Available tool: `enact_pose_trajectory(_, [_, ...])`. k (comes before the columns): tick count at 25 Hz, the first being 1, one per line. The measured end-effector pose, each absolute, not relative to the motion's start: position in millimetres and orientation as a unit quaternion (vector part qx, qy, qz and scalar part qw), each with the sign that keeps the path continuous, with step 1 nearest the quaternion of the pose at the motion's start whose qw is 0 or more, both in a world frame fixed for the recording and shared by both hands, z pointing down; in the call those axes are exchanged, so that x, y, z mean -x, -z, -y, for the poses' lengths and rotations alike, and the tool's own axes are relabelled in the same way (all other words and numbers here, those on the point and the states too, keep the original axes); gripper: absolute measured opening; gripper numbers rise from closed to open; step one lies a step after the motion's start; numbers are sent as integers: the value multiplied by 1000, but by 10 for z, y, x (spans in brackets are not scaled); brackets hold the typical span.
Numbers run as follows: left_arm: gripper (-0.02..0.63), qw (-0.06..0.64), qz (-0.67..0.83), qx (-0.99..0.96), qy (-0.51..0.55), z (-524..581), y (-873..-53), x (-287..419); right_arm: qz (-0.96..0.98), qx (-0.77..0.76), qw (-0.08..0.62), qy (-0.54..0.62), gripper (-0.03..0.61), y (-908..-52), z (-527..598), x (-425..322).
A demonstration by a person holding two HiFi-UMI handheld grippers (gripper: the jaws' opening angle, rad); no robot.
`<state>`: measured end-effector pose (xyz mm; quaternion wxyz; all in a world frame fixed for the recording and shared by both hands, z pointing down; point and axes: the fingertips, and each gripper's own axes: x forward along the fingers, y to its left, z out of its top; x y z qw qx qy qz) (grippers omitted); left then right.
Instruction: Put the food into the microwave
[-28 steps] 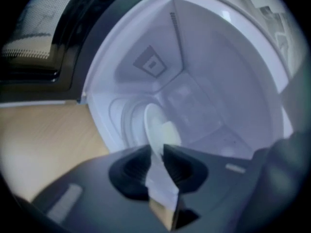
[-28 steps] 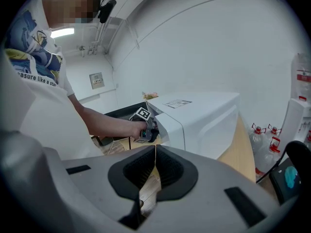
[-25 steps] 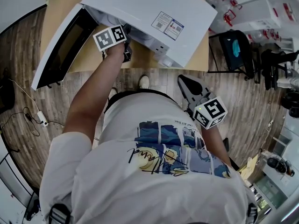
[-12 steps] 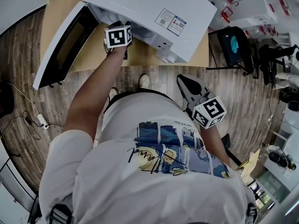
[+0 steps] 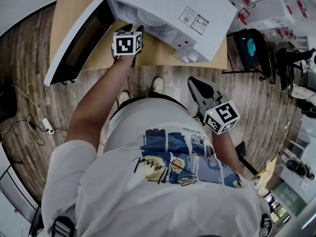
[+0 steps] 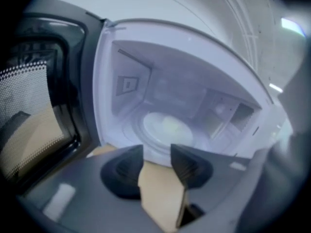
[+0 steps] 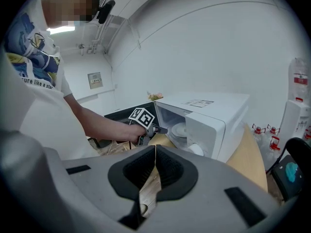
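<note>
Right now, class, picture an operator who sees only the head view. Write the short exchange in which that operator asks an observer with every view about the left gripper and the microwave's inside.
Operator: Is anything held on the left?
Observer: No. The left gripper has its jaws apart with nothing between them; they have just been opening.
Operator: And what is inside?
Observer: A white plate lies on the floor of the open microwave, with a pale patch on it too blurred to identify.

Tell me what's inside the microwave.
A white plate with something pale on it. The left tongs, jaws just opened with nothing between, hide the microwave's front floor.
</note>
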<state>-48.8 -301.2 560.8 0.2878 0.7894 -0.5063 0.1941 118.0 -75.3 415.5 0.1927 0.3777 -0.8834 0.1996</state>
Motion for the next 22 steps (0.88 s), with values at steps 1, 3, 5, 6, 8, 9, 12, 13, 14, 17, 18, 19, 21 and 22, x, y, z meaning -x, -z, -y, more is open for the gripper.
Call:
enact_pose_trajectory(1, [178,286,502,-793,-193,2967,-5580,525,884,-377,192,-199,9,-4153,738,-1122])
enact_pose_trajectory(3, [166,285,492,-801,-189,2865,-5535,593,885,-376,190,-197,9,-4151,700,-1010])
enact_pose_trajectory(5, [155,286,479,-809,-187,2741,-5505,649,886,-376,190,-196,9,-4152,654,-909])
enact_pose_trajectory(6, [149,286,471,-813,-187,2675,-5493,672,885,-377,190,-195,9,-4151,630,-862])
enact_pose_trajectory(8, [137,287,457,-821,-188,2541,-5470,717,884,-380,189,-194,9,-4143,580,-767])
enact_pose_trajectory(9, [128,287,450,-825,-187,2475,-5460,738,884,-381,189,-193,9,-4136,553,-720])
enact_pose_trajectory(12, [103,283,432,-836,-187,2287,-5408,803,883,-386,187,-189,9,-4125,474,-590])
enact_pose_trajectory(13, [83,278,427,-840,-186,2225,-5379,829,882,-388,187,-189,9,-4127,447,-550])
enact_pose_trajectory(14, [60,273,422,-844,-185,2161,-5347,855,881,-391,187,-190,9,-4133,417,-509])
enact_pose_trajectory(17, [9,258,401,-860,-183,1952,-5251,925,878,-398,186,-193,9,-4154,319,-373])
enact_pose_trajectory(18, [9,253,392,-865,-182,1878,-5220,946,877,-398,186,-193,9,-4160,288,-321])
enact_pose_trajectory(19, [8,251,383,-870,-181,1806,-5189,971,877,-399,187,-192,9,-4164,260,-268])
enact_pose_trajectory(21, [8,251,366,-879,-173,1665,-5127,1030,877,-399,188,-189,9,-4167,209,-161])
enact_pose_trajectory(22, [8,254,358,-883,-168,1592,-5098,1067,877,-400,188,-188,9,-4167,183,-109])
